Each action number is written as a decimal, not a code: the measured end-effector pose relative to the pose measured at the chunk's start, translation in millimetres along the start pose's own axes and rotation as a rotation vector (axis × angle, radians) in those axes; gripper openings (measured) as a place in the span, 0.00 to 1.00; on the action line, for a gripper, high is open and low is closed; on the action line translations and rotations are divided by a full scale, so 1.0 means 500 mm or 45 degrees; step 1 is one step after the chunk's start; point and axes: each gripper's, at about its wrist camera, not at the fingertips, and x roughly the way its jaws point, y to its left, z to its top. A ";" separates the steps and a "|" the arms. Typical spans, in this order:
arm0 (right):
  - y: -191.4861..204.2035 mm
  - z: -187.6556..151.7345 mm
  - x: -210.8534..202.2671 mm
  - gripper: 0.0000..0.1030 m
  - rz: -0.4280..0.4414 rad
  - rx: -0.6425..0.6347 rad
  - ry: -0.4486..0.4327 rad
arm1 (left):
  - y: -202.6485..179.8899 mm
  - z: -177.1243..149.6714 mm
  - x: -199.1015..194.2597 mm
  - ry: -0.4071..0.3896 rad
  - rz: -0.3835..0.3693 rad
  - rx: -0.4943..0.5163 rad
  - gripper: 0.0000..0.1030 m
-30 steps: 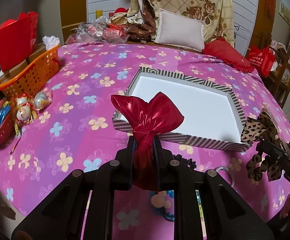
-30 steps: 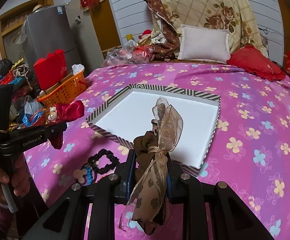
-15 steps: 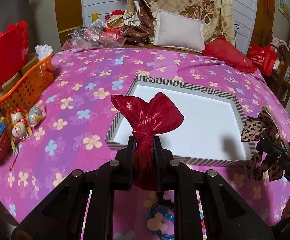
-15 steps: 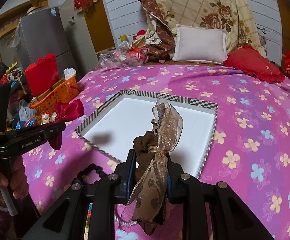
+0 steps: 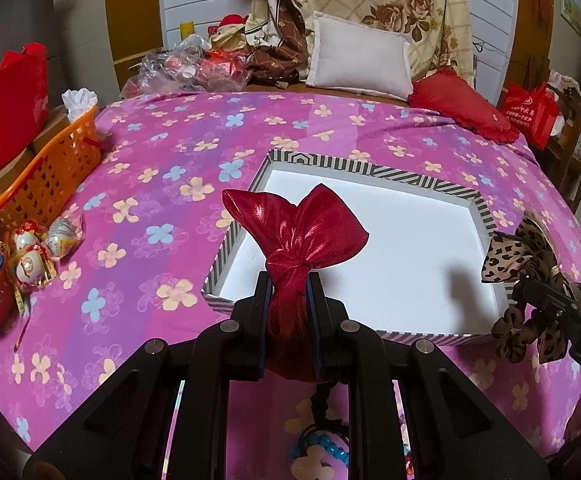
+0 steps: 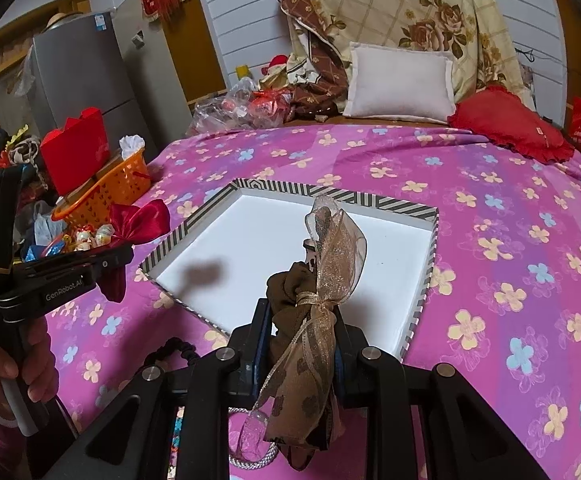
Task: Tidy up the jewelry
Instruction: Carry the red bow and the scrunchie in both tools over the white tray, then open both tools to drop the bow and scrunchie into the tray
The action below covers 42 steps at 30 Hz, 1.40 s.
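Observation:
My left gripper [image 5: 288,280] is shut on a shiny red bow scrunchie [image 5: 296,232] and holds it above the near left edge of the striped white tray [image 5: 370,168]. My right gripper [image 6: 302,308] is shut on a brown leopard-print bow scrunchie [image 6: 330,256] above the tray's [image 6: 330,194] near edge. The right gripper with its bow [image 5: 514,256] shows at the right of the left wrist view. The left gripper with the red bow [image 6: 138,220] shows at the left of the right wrist view.
An orange basket [image 5: 50,168] with a red box stands at the left of the pink flowered cloth. Wrapped eggs [image 5: 30,252] lie beside it. A black scrunchie [image 6: 170,350] and a blue bead bracelet [image 5: 318,452] lie below the grippers. Pillows [image 5: 358,60] lie at the back.
Both grippers have moved forward toward the tray with their bows still held. The tray looks nearer, and both bows' shadows now fall on its white floor.

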 end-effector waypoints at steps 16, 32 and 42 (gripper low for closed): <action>-0.041 0.038 0.119 0.23 -0.001 0.040 0.097 | 0.008 0.041 0.108 0.107 0.000 -0.049 0.15; -0.075 0.020 0.144 0.55 -0.154 0.008 0.176 | 0.012 0.035 0.216 0.241 0.093 -0.055 0.28; -0.038 -0.003 0.062 0.62 -0.124 0.003 0.094 | 0.000 0.034 0.141 0.135 0.109 -0.024 0.64</action>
